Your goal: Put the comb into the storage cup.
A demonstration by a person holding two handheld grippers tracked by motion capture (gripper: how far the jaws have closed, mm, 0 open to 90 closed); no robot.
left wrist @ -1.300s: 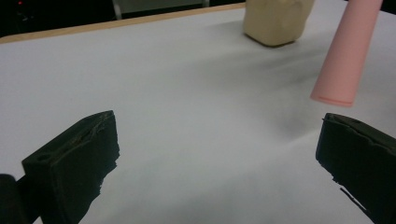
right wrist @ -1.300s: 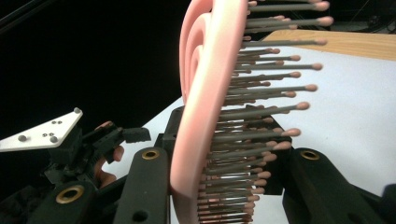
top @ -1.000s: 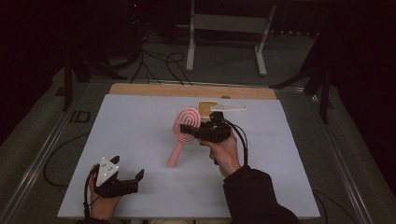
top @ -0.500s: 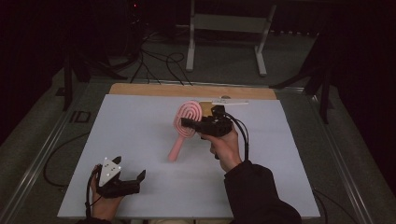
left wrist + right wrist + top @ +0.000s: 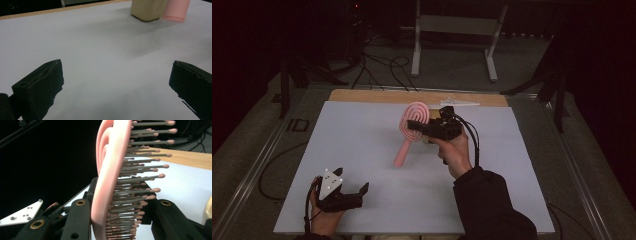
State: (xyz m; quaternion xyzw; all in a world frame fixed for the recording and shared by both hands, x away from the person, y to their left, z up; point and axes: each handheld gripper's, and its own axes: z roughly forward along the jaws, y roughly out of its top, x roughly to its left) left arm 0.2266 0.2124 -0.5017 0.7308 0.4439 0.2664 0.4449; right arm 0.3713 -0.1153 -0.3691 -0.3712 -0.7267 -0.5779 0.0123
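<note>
Looking down from the high view, the right gripper (image 5: 418, 128) clenches a pink hairbrush (image 5: 412, 131) by its oval head, over the middle of the white table (image 5: 362, 145) toward its far edge; the brush's straight handle slants down toward the near edge, its tip at or just above the tabletop. A bare wooden strip (image 5: 362, 96) runs along the far edge. The left gripper (image 5: 351, 189) rests near the near left corner, released and holding nothing, a grey three-cornered plate on top

From the left gripper view, two blunt black jaws stand wide apart over the smooth matt table surface; beyond them a cream-coloured block (image 5: 147, 10) sits just beside the pink handle end (image 5: 176, 10)

From the right gripper view, the brush head (image 5: 112, 170) stands edge-on between the jaws: a smooth, ridged pink back on one side, rows of thin grey bristles (image 5: 140, 180) with rounded pink tips on the other
</note>
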